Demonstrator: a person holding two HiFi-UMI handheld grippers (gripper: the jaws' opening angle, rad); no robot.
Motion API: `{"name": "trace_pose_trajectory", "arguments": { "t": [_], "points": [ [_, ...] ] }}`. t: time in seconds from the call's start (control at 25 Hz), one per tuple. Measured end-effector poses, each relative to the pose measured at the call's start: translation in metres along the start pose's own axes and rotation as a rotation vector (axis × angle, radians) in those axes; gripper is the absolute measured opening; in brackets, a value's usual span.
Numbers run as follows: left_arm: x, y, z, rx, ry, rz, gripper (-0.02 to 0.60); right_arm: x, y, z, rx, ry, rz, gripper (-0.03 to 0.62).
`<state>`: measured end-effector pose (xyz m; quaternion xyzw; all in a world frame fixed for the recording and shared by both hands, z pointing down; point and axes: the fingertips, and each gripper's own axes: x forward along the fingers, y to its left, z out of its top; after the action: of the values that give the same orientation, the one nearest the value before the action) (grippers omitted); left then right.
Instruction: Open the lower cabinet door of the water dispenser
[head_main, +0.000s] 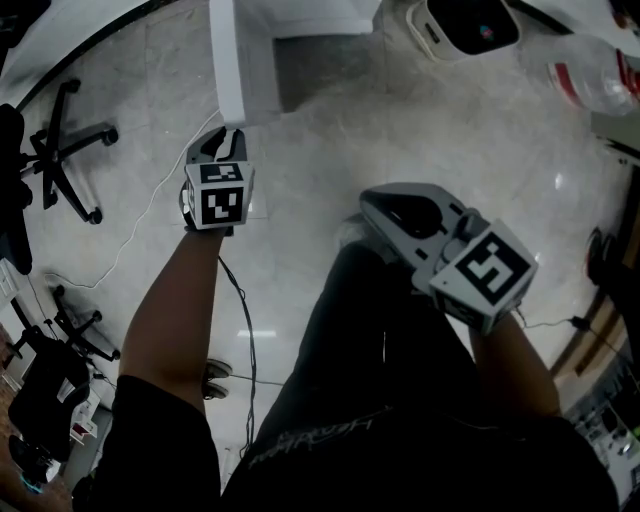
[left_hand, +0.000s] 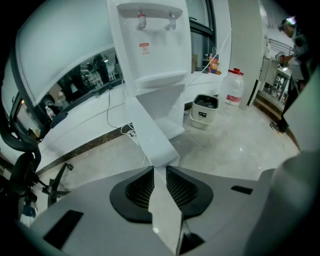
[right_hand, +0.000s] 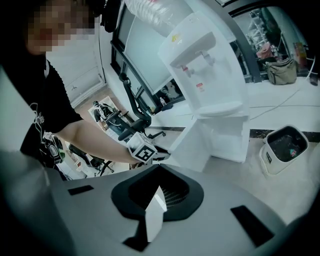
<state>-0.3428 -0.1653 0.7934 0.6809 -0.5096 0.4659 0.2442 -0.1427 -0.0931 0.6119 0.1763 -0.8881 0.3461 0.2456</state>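
Left gripper (left_hand: 160, 172) pinches the edge of the white cabinet door (left_hand: 150, 132), which stands swung out from the bottom of the water dispenser (left_hand: 150, 45), while the right gripper (right_hand: 156, 200) is closed and holds nothing

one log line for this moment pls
left gripper: shut on lower cabinet door | door state: swung open | right gripper: shut, empty

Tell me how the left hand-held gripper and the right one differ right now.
The left hand-held gripper is shut on the edge of the cabinet door, swung out from the water dispenser; the right hand-held gripper has its jaws together on nothing. The left reaches the dispenser; the right hangs back over the person's leg. Both carry a marker cube, left and right.
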Motion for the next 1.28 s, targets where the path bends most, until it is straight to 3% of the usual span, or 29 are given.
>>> {"name": "trace_pose_trajectory", "arguments": {
  "t": [0.24,0.6,0.84,0.92,1.04,1.2,1.28],
  "points": [
    [0.000,0.021,-0.015,-0.033,0.035,0.040,0.074,0.002,-0.009,-0.013,0.007,0.038,-0.011,0.012],
    [-0.002,0.050,-0.024,0.010,0.077,0.067,0.072,-0.001,-0.002,-0.018,0.000,0.022,0.007,0.012],
    [-0.026,0.031,-0.030,-0.200,0.051,0.002,0.072,-0.025,0.017,-0.024,-0.025,-0.008,0.005,0.014],
    [-0.044,0.010,-0.031,-0.272,0.014,-0.068,0.072,-0.035,0.025,-0.020,-0.014,-0.031,0.014,0.013],
    [-0.108,-0.048,-0.016,-0.388,-0.093,-0.263,0.072,-0.071,0.049,-0.014,0.018,-0.089,0.037,0.012],
    [-0.237,-0.120,0.023,-0.516,-0.263,-0.575,0.072,-0.136,0.102,0.011,-0.023,-0.185,0.084,0.013],
    [-0.321,-0.146,0.039,-0.548,-0.365,-0.667,0.069,-0.174,0.143,0.018,-0.069,-0.221,0.107,0.012]
  ]
}}
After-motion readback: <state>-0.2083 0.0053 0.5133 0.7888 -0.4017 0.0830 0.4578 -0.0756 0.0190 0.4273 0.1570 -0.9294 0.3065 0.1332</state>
